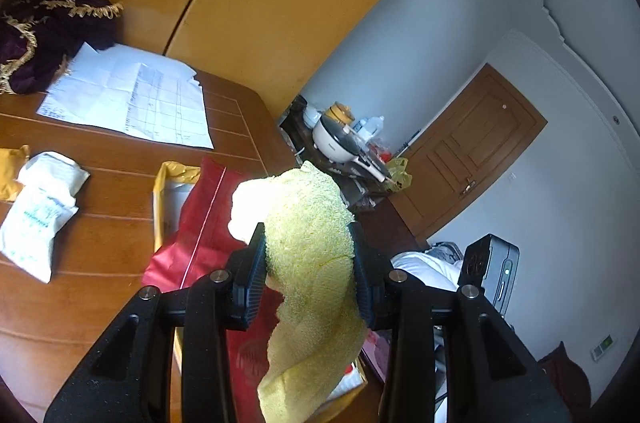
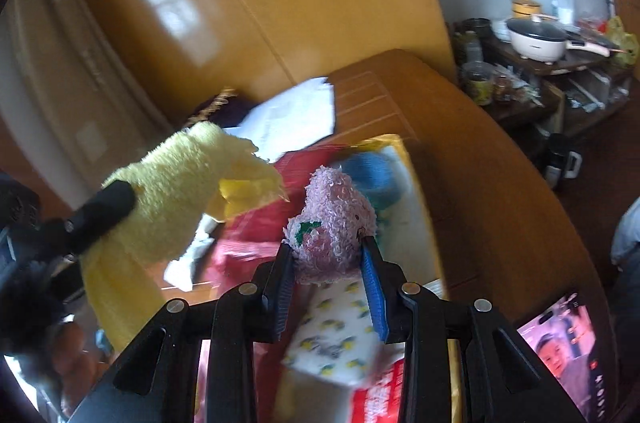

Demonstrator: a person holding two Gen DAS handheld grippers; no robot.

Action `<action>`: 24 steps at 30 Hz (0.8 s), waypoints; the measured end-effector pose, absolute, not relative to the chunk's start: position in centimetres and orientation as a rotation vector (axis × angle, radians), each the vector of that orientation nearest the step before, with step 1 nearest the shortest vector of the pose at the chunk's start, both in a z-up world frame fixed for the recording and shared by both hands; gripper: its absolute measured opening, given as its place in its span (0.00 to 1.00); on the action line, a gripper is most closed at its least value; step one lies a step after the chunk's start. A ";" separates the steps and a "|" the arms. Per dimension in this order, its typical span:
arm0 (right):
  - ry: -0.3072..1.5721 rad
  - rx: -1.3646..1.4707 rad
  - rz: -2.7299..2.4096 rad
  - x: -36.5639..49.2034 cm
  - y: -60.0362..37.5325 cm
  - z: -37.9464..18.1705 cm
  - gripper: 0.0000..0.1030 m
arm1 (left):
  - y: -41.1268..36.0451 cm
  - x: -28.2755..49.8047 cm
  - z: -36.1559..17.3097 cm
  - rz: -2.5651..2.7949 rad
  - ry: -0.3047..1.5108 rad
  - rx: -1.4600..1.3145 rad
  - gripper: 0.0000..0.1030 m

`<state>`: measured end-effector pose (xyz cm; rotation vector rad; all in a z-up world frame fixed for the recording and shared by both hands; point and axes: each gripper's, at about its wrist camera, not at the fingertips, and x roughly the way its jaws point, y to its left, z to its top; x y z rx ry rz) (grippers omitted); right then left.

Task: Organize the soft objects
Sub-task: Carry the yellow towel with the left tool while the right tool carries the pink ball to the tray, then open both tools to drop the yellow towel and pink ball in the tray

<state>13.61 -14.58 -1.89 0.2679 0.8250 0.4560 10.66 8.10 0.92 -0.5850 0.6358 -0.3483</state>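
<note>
- My left gripper [image 1: 310, 273]: fingers [image 1: 252, 279] clamped on a yellow towel [image 1: 308, 243], held up above the desk [image 1: 100, 223], its tail hanging below.
- My right gripper [image 2: 330, 277]: fingers [image 2: 280, 283] pinching a pink fuzzy cloth [image 2: 334, 223], lifted over a red bag [image 2: 248, 223].
- Papers [image 1: 132, 99] and a dark fringed cloth [image 1: 44, 39] lie near the desk's far edge.
- White packet [image 1: 40, 211] at the desk's left side.
</note>
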 end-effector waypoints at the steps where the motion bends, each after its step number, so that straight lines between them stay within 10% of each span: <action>1: 0.839 0.270 0.442 14.0 -14.7 -2.3 0.32 | 7.8 11.5 0.6 -0.350 0.644 -0.579 0.34; 11: 0.926 0.241 0.403 15.7 -14.0 -4.9 0.40 | 5.6 16.1 -3.0 -0.314 0.778 -0.526 0.37; 24: 0.820 0.302 0.490 10.5 -12.8 -1.4 0.60 | 8.5 9.5 -0.2 -0.260 0.613 -0.503 0.75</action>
